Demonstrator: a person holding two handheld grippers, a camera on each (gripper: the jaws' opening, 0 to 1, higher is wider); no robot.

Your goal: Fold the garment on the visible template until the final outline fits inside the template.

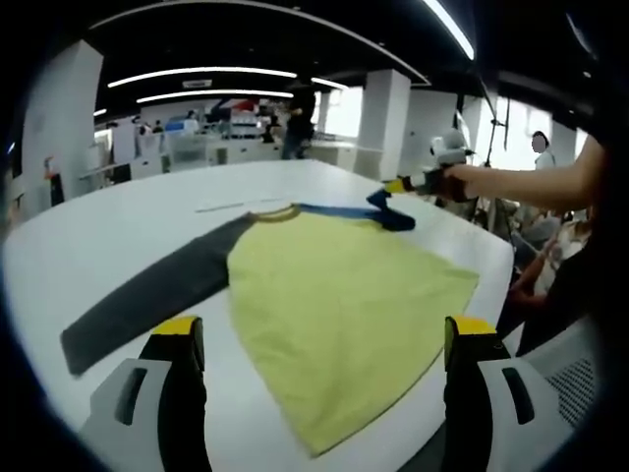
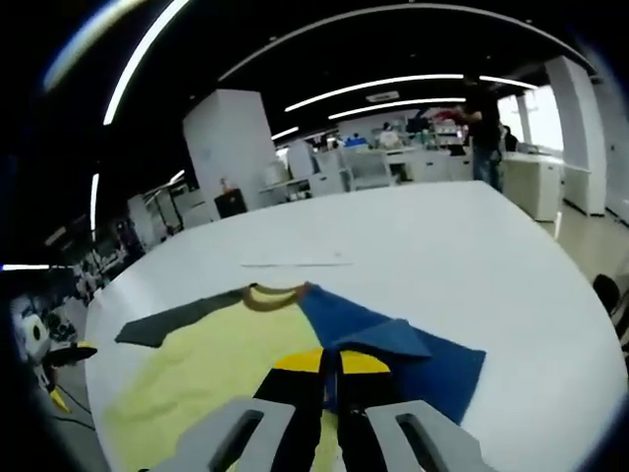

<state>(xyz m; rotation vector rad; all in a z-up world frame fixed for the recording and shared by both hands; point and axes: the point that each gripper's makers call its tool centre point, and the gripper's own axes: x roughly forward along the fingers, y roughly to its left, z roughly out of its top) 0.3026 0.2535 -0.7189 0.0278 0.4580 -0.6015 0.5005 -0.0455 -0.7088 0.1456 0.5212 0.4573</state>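
The shirt (image 1: 344,295) lies flat on a white table (image 1: 118,226) in a bright open office. The left gripper (image 1: 319,339) hangs open over its hem; the right gripper (image 2: 331,366) is clamped on the blue sleeve (image 2: 393,344), folded across the chest.

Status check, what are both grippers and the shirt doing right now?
Left gripper open, above the shirt hem. Right gripper shut on blue sleeve, folding it inward. Grey sleeve flat on table. Nothing in the way.

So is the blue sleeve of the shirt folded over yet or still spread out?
Partly folded. The blue sleeve is doubled over itself near the shoulder, pinched in the right gripper, while the gray sleeve lies flat and straight on the white table.
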